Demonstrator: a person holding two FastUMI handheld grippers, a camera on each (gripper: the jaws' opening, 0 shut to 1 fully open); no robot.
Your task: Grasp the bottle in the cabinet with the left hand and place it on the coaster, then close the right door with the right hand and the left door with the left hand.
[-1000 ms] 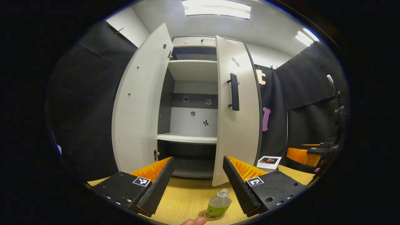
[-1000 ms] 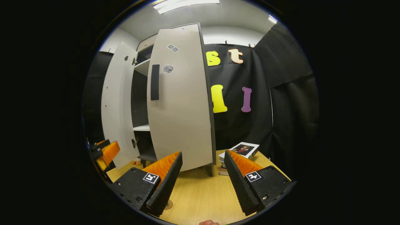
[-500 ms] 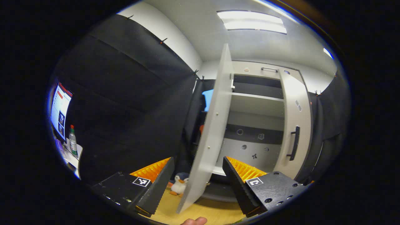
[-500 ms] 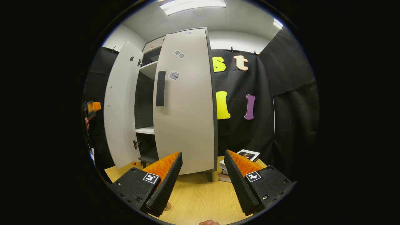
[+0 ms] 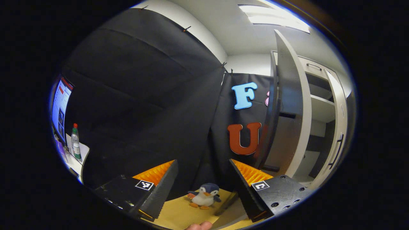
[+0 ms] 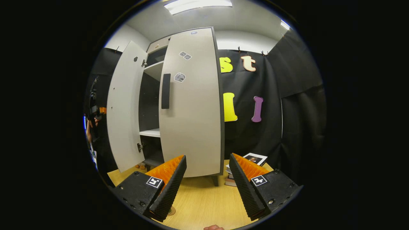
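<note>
Both tongs gape, holding nothing. Right tongs (image 6: 207, 179) face the tall pale-grey right cabinet door (image 6: 191, 105), nearly shut. Left tongs (image 5: 202, 182) sit outside the open grey left door (image 5: 287, 102), which lies to their right, edge-on.

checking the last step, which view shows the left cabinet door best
The right gripper view: the left door shows its whole inner face, swung wide open. The left gripper view catches the same door from behind, near edge-on, with its outer side in shadow.
</note>
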